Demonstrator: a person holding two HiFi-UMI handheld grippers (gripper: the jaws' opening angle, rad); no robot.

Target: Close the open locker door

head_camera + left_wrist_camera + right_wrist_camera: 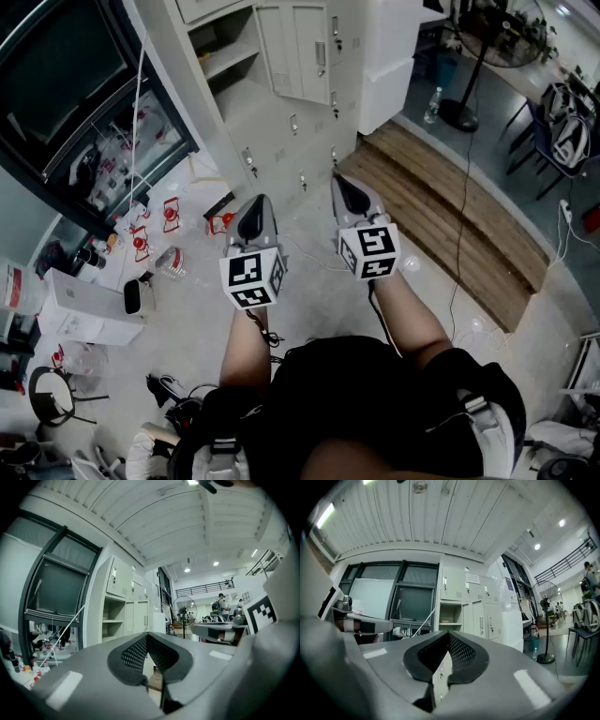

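Note:
The grey lockers [281,122] stand ahead of me, some way off. One compartment [220,52] is open and shows its shelves, with its door [305,47] swung out to the right of it. In the right gripper view the open compartment [451,615] and the door [479,618] lie straight past the jaws. The left gripper view has the compartment [112,620] to the left of centre. My left gripper [260,202] and right gripper [341,180] are held level side by side, both shut and empty, well short of the lockers. The left gripper's tips [147,634] and the right gripper's tips [449,633] meet.
A low wooden platform [450,211] runs along the right, with a fan stand [459,112] and a bottle [432,105] beyond it. Red items [171,214], a white box [89,314] and cables litter the floor at left, below a dark window [66,84].

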